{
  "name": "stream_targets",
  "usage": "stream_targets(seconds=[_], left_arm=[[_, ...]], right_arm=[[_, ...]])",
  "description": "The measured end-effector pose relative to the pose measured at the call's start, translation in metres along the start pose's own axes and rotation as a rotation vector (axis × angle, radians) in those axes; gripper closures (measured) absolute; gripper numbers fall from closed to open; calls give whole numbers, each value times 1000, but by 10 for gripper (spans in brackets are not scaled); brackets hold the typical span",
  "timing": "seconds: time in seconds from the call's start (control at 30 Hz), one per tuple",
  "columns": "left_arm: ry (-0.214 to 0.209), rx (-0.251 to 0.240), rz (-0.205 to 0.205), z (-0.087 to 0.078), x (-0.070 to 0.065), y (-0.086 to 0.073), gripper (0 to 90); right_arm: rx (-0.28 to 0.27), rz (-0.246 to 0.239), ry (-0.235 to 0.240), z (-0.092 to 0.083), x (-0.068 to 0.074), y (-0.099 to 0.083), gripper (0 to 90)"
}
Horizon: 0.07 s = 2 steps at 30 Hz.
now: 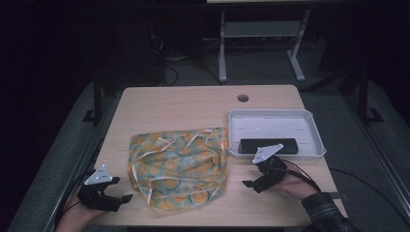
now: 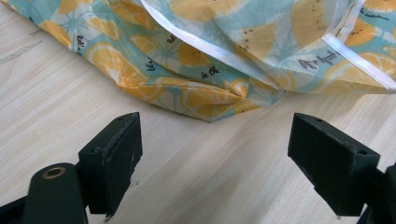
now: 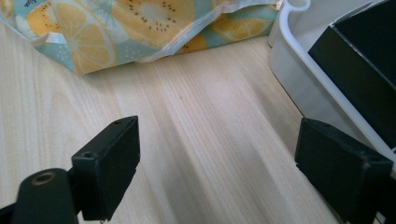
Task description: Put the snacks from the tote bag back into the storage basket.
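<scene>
A crumpled fruit-print cloth lies at centre frame on the counter. The left gripper, lower left, and the right gripper, lower right, both gape wide and empty. A black box sits in the white tray, its near edge hidden behind the right gripper's plate.

Cloth cut off by top edge, left gripper view. Black box cropped at right, right gripper view; print illegible.

Black box in a white tray on the wooden table.
</scene>
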State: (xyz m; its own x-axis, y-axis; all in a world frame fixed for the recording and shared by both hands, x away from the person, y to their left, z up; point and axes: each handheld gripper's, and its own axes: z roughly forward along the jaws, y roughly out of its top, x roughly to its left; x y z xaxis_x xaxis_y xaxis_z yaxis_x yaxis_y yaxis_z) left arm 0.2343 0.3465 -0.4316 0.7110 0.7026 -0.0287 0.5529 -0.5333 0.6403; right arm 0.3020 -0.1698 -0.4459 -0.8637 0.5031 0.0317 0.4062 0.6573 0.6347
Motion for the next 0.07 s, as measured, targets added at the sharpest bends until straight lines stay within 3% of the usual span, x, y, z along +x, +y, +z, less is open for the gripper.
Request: stream_targets(seconds=[0.07], left_arm=[[0, -1, 0, 0, 0, 0, 173]], right_arm=[[-4, 0, 3, 0, 0, 0, 133]])
